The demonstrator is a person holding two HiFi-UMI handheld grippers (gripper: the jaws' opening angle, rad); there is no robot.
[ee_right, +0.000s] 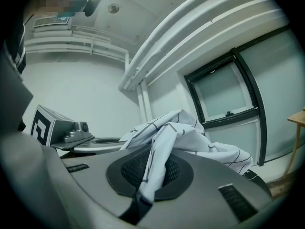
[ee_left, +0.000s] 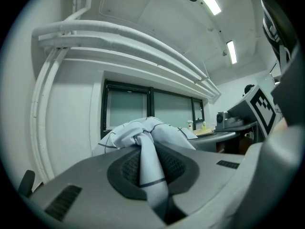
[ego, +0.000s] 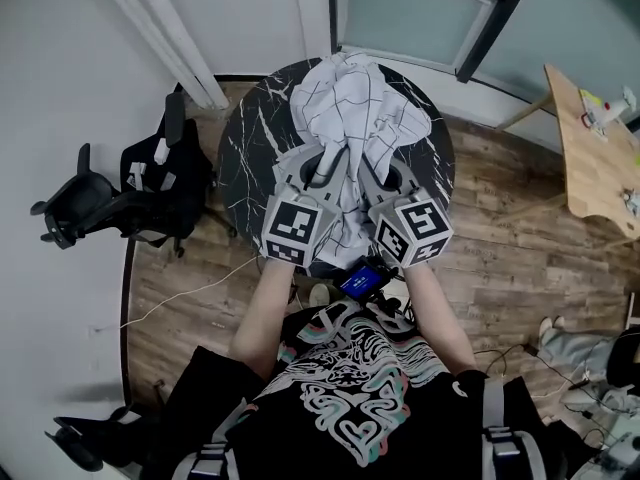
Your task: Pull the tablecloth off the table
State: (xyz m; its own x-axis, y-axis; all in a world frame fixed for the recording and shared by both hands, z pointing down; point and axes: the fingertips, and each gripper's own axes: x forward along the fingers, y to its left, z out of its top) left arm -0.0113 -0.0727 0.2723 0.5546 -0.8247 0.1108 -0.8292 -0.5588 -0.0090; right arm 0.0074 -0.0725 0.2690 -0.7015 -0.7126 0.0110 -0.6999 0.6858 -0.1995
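A white tablecloth (ego: 350,118) with thin dark grid lines lies bunched into a heap on the round black marble table (ego: 245,153). Both grippers sit side by side at the table's near edge, tilted upward. My left gripper (ego: 322,168) is shut on a twisted fold of the tablecloth (ee_left: 150,168), pinched between its dark pads. My right gripper (ego: 372,173) is likewise shut on another fold of the tablecloth (ee_right: 155,173). The cloth rises from both grips into a crumpled mound. Much of the marble top lies bare at the left and right.
A black office chair (ego: 110,203) stands left of the table. A wooden table (ego: 595,153) is at the right. Cables (ego: 190,293) run over the wooden floor. A window (ego: 420,13) and white wall pipes (ego: 170,33) lie beyond the table. A small blue-screened device (ego: 362,281) hangs below my grippers.
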